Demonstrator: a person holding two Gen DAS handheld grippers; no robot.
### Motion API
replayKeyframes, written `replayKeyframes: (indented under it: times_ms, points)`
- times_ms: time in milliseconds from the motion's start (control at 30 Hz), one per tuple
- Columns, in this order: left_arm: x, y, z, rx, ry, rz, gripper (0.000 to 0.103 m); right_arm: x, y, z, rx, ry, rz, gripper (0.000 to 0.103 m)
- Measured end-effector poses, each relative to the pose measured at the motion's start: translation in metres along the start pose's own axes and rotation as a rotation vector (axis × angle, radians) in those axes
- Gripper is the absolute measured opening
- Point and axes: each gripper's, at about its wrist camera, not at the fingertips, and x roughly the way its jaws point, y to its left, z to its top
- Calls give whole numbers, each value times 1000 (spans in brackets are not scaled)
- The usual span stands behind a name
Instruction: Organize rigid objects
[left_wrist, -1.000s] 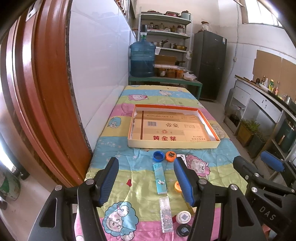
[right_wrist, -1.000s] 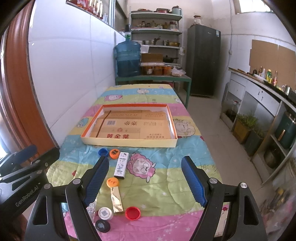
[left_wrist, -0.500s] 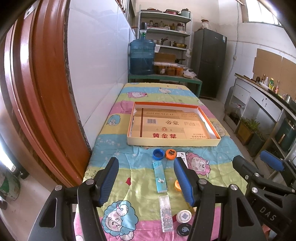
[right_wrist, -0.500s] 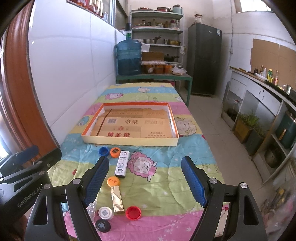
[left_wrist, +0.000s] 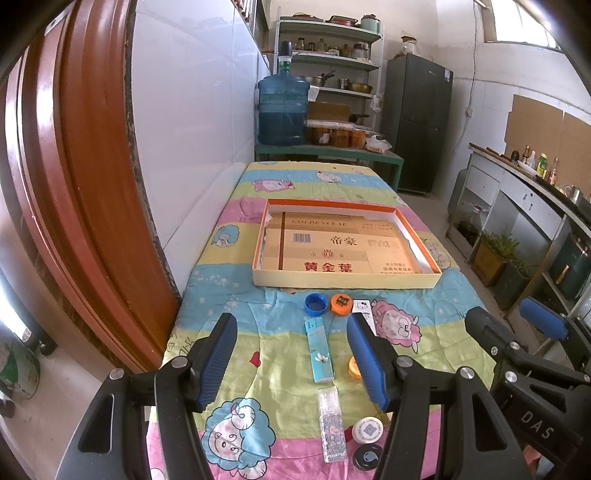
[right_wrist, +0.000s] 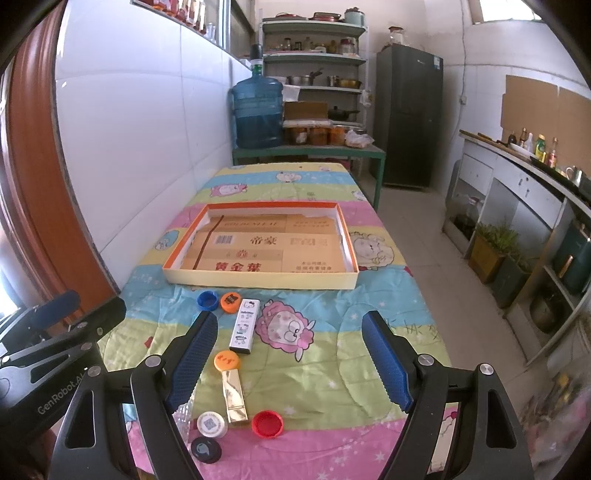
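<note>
Both tools spread, holding nothing; we risk scattering the caps (right_wrist: 230, 302) when gripping a lighter (left_wrist: 320, 350) beside them.

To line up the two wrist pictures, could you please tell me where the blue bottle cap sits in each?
Left wrist: blue bottle cap lies centre, just below the tray's near wall.
Right wrist: blue bottle cap lies left of centre, below the tray's near-left corner.
Shared landmark: the orange cap immediately to its right.

Both wrist cameras sit side by side above the near end of the surface (left_wrist: 229, 295), looking along it toward the far shelves, sharing the shallow box (left_wrist: 347, 284) (right_wrist: 258, 278).
</note>
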Motion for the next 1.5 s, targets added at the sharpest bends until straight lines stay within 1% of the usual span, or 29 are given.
replayKeyframes:
  times_ms: [767, 1200, 1367, 1500]
  points:
    - [4, 2, -3, -2, 10, -6, 62, 4, 2, -1, 0, 6, 2, 82]
    - [15, 8, -2, -14, 40, -11, 62, 14, 2, -5, 0, 32, 9, 82]
    - [18, 12, -8, -13, 47, -22, 62, 18, -1, -10, -4, 44, 12, 82]
    - [24, 16, -21, -1, 65, -42, 62, 24, -5, -24, -7, 73, 19, 82]
